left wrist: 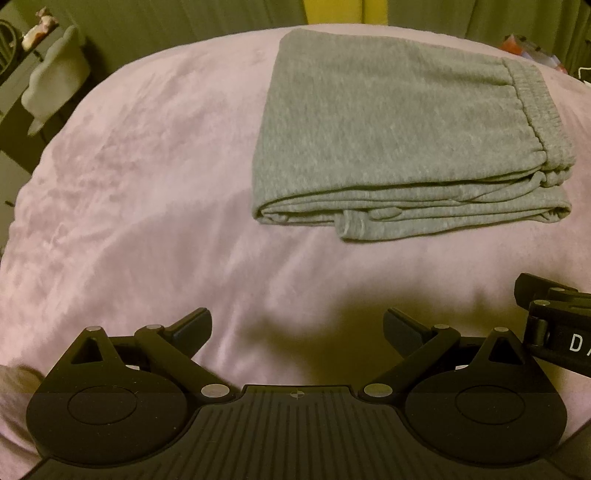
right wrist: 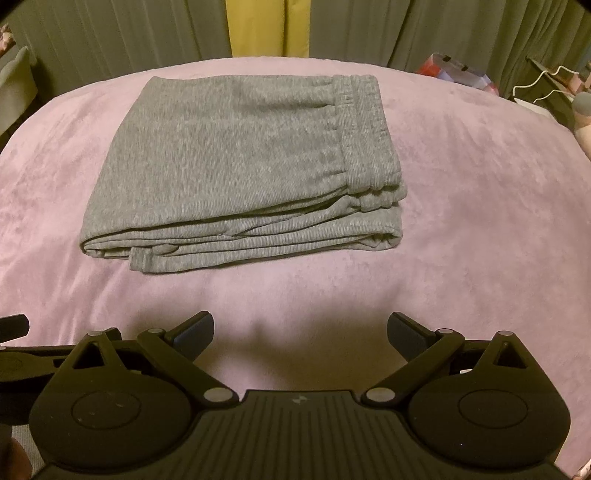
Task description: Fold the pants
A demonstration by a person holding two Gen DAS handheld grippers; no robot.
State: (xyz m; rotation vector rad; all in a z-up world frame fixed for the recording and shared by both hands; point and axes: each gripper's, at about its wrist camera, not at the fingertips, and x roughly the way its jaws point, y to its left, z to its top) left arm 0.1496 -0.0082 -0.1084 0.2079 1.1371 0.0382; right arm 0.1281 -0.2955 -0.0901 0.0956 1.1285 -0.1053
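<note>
The grey sweatpants [left wrist: 388, 133] lie folded in a flat stack of layers on the pink blanket [left wrist: 147, 184], waistband at the right end. They also show in the right wrist view [right wrist: 236, 166], on the blanket [right wrist: 480, 221]. My left gripper [left wrist: 297, 328] is open and empty, held back from the near edge of the pants. My right gripper [right wrist: 301, 332] is open and empty, also short of the pants. The right gripper's body shows at the right edge of the left wrist view [left wrist: 554, 321].
Grey-green curtains [right wrist: 369, 29] with a yellow gap hang behind the bed. A pale chair [left wrist: 55, 85] stands at far left. Bags and a white cable [right wrist: 543, 81] sit at the far right beyond the bed edge.
</note>
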